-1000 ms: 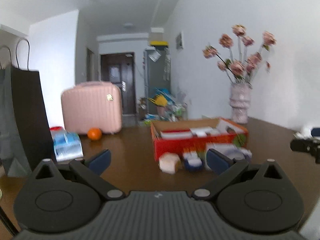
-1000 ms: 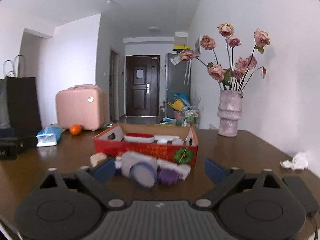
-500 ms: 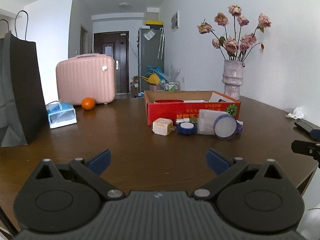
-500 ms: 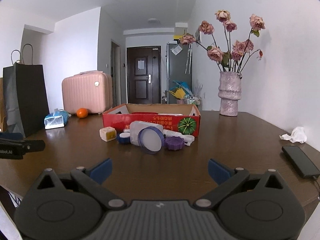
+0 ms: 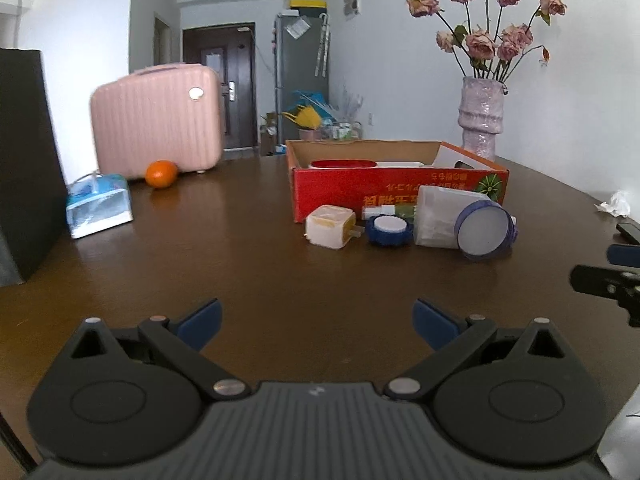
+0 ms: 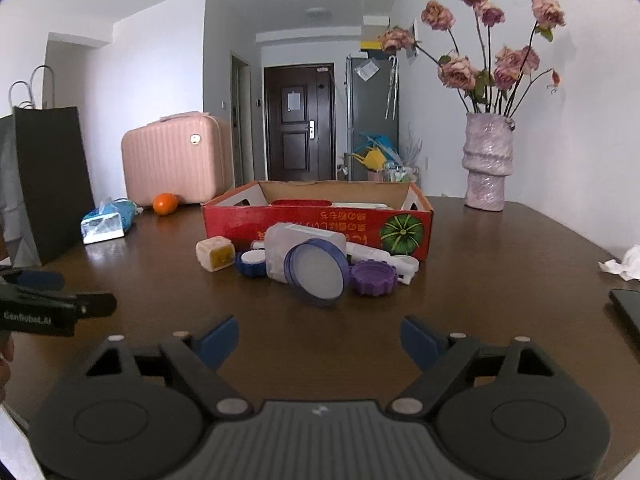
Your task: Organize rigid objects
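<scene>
left tongs (image 5: 316, 318) wide, empty | right tongs (image 6: 318, 338) wide, empty | jar (image 6: 306, 258) before box (image 6: 320, 218): light, stiff, slick; grip across body

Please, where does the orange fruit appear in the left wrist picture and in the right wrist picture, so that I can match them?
Left wrist: the orange sits left of centre, on the table before the pink suitcase.
Right wrist: the orange sits left of centre, at the pink suitcase's lower edge.
Shared landmark: the red cardboard box, to the orange's right in both.
</scene>
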